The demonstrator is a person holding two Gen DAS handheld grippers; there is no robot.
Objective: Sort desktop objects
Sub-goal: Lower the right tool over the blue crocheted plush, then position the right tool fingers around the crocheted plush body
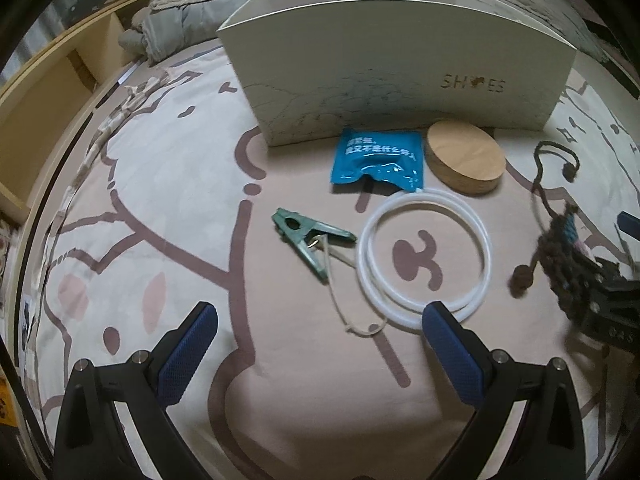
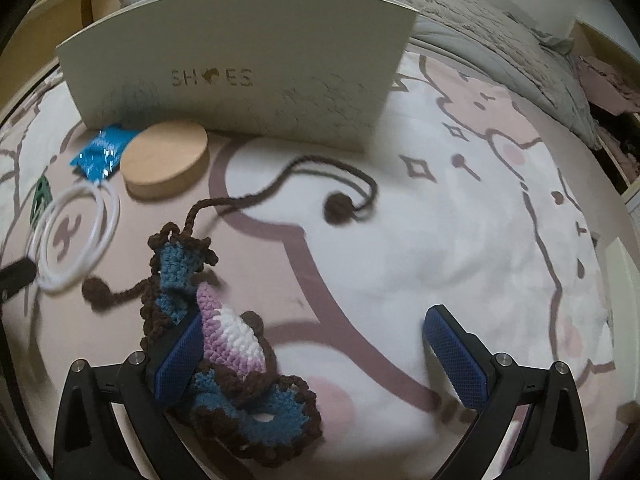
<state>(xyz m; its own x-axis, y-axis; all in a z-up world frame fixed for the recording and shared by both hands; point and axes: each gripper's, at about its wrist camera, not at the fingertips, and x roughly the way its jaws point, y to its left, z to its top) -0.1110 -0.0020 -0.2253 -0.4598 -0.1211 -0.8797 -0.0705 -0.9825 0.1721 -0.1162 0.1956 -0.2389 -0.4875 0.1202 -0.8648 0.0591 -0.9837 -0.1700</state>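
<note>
Between the wide-open jaws of my left gripper (image 1: 320, 340) there is only bedsheet; just ahead lie a green clip (image 1: 308, 240) with a string and a coiled white tube (image 1: 424, 197). Farther back, a blue packet (image 1: 376, 156) and a round wooden disc (image 1: 464, 156) rest against a white shoe box (image 1: 400, 72). My right gripper (image 2: 316, 340) is open too. A crocheted piece (image 2: 236, 336) in blue, purple, white and brown lies against its left finger (image 2: 180, 360), spilling inside and outside it. Its brown cord ends in a pom-pom (image 2: 338, 208).
Everything lies on a bed with a pink and white cartoon sheet (image 2: 440, 240). A grey quilt (image 2: 500, 40) is bunched behind the shoe box (image 2: 240, 80). Wooden shelving (image 1: 48, 112) runs along the left side. The sheet to the right of the crochet is bare.
</note>
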